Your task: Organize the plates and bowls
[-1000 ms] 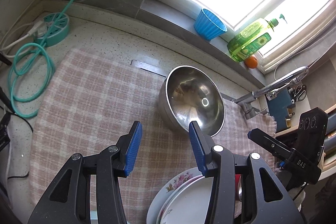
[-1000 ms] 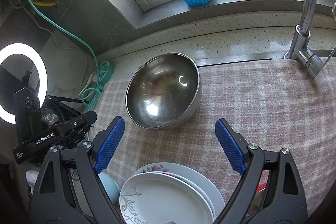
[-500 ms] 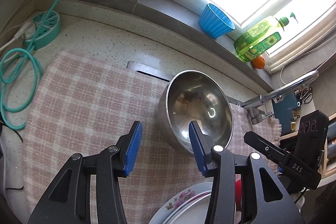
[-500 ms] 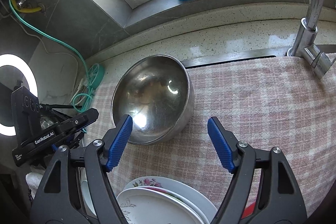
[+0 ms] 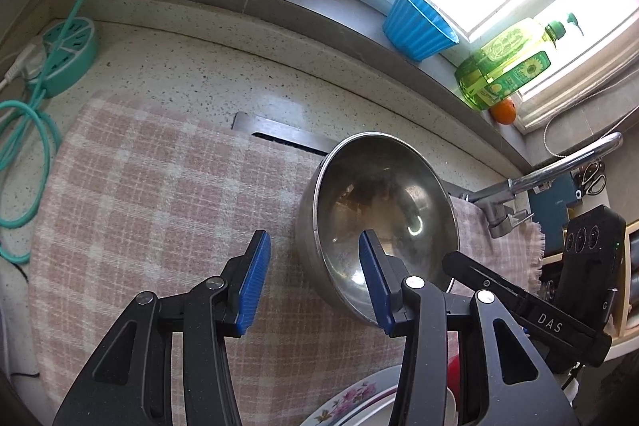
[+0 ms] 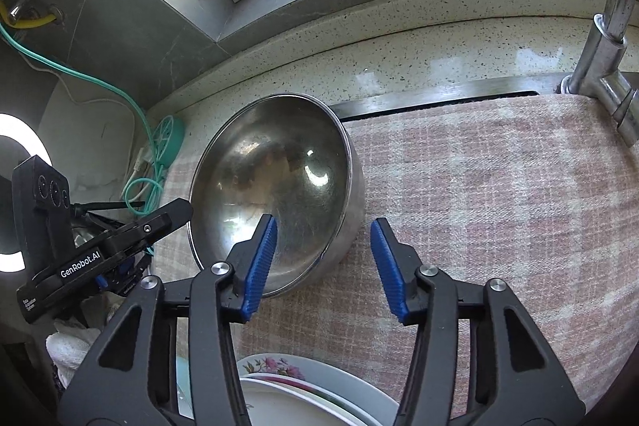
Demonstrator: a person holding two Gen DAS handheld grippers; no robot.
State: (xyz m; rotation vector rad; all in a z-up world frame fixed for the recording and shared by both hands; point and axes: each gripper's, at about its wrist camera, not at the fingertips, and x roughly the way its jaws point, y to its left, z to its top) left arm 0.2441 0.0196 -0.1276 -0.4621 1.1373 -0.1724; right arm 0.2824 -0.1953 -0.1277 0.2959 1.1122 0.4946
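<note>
Right tool point(image 6: 322, 262) — closing astride steel bowl point(image 6: 279, 182) rim — unclamped

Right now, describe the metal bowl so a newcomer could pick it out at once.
Under the window, a pink checked cloth covers the counter. The steel bowl sits on it near the back edge, left of the tap. It is the only shiny metal dish; the plates nearby are white and flowered.

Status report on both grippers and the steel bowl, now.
Left gripper open, nothing held; right gripper closing, straddling the rim, pads not yet pressing. Steel bowl tilted on the checked cloth. Plate stack close below; nothing blocking.
</note>
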